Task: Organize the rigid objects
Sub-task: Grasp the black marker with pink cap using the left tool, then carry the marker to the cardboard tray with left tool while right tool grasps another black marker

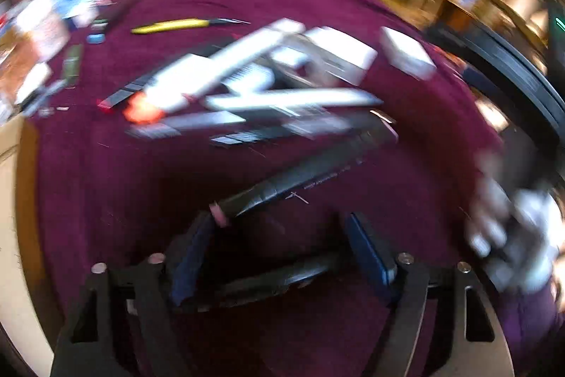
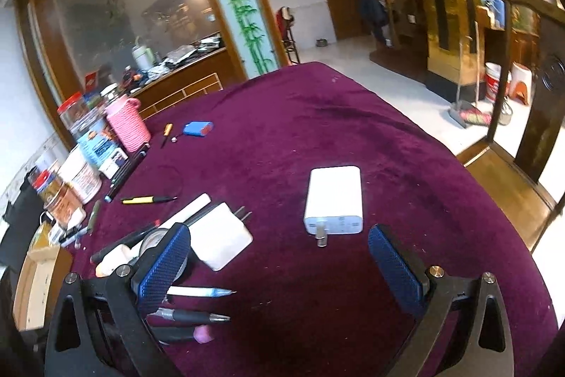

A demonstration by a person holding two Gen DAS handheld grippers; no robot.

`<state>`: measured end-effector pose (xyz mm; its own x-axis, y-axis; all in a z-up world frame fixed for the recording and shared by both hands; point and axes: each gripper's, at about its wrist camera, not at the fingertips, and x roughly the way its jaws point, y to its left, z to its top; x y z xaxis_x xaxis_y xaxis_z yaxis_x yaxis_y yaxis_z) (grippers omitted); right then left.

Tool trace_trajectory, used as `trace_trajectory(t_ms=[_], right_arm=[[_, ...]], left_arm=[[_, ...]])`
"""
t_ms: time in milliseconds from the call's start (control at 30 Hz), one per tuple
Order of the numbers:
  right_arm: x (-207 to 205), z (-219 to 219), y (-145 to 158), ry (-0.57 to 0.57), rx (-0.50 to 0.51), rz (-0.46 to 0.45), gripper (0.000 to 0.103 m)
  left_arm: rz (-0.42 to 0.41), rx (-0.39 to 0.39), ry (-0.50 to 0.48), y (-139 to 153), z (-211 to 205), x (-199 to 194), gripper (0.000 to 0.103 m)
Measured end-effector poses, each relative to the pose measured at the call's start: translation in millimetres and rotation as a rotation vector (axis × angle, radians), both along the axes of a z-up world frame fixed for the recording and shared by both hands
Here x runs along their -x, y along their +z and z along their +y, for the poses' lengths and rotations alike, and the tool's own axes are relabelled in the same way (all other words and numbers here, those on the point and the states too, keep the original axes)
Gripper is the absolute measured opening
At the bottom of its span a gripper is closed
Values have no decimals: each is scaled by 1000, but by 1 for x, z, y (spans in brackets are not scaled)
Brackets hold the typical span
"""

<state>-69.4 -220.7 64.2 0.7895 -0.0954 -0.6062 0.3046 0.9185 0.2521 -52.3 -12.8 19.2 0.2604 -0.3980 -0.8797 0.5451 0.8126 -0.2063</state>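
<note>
Power bank (image 2: 334, 200) seemingly clear of table edge (image 2: 459, 161)

On my right view, the power bank (image 2: 333, 200) lies mid-table (image 2: 317, 115), the charger plug (image 2: 220, 237) to its left, pens (image 2: 192, 304) nearer me, jars (image 2: 76, 172) along the far-left edge.

Matt plum velvety tablecloth (image 2: 317, 129), smooth glossy white plastic power bank (image 2: 334, 196), knitted pink holder (image 2: 127, 122).
</note>
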Motion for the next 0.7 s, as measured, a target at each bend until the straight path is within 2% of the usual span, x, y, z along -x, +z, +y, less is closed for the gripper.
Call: trace_trajectory(t_ms=[33, 100, 200, 233, 367, 567, 667, 700], right_arm=[[1, 1, 1, 2, 2, -3, 102], [2, 0, 1, 0, -2, -6, 102], [0, -4, -2, -6, -27, 8, 102], [0, -5, -2, -10, -34, 11, 102], [1, -10, -4, -37, -54, 14, 102], [6, -16, -1, -70, -63, -6, 102], [8, -19, 1, -82, -63, -13, 102], [8, -20, 1, -83, -66, -13, 102]], left_arm=[[9, 21, -25, 5, 0, 8, 59], [-42, 24, -17, 18, 0, 18, 58], [-173, -34, 31, 34, 4, 26, 58], [-184, -41, 31, 35, 3, 25, 58], [-182, -49, -22, 29, -19, 31, 58], [-207, -124, -143, 11, -70, 24, 58], [-209, -191, -172, -2, -92, 21, 50], [-211, -173, -169, -2, -94, 20, 41]])
